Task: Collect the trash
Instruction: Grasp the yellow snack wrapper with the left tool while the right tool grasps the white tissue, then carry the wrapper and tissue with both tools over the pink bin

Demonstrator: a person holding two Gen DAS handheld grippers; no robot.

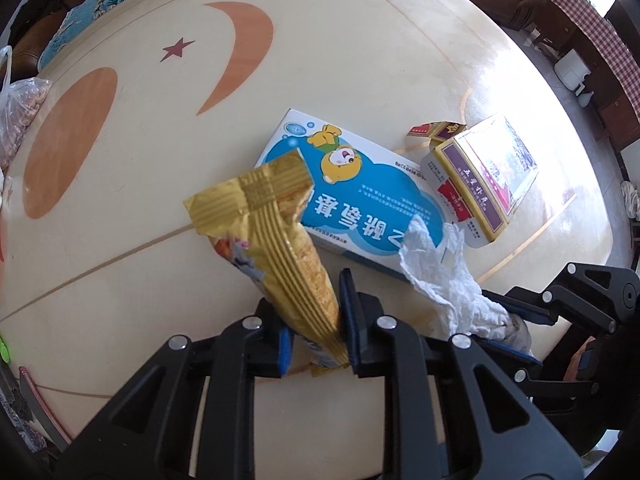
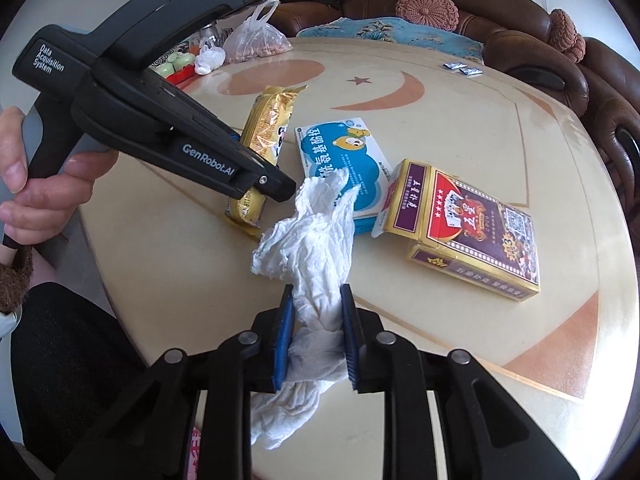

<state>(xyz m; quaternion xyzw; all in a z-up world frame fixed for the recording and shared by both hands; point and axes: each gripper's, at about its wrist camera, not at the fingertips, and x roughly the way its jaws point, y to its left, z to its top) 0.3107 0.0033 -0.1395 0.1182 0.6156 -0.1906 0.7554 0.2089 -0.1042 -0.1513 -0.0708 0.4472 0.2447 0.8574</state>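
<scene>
The cream table [image 2: 460,128], inlaid with an orange moon, star and oval, is carrying all the litter; a brown sofa [image 2: 520,40] is wrapping around its far edge.

The left gripper [image 1: 314,332] is pointing steeply down at the tabletop, and its blue pads are clamping the near end of the gold snack wrapper [image 1: 276,232]. In the right wrist view the person's hand [image 2: 24,184] is gripping its handle, and the wrapper is lying with its far end flared toward the orange oval.

The right gripper [image 2: 316,336] is squeezing the crumpled white tissue [image 2: 316,236] between both blue pads; one end of the tissue is spilling out toward the camera below the pads, and the other is reaching forward and overlapping the near edge of the blue-and-white box [image 2: 340,152].

The blue-and-white box, printed with a cartoon bear, is lying flat between the wrapper and the card pack. The playing-card pack [image 2: 472,220], gold-edged with a red and purple face, is sitting just right of that box with its flap open, touching or overlapping the box's corner.

Farther back, a clear plastic bag [image 2: 256,36] with pale contents is resting near the table's far-left rim, beside a small white knotted bag [image 2: 210,58]. Two small dark sachets [image 2: 462,68] are lying well apart from the rest, at the far-right edge.
</scene>
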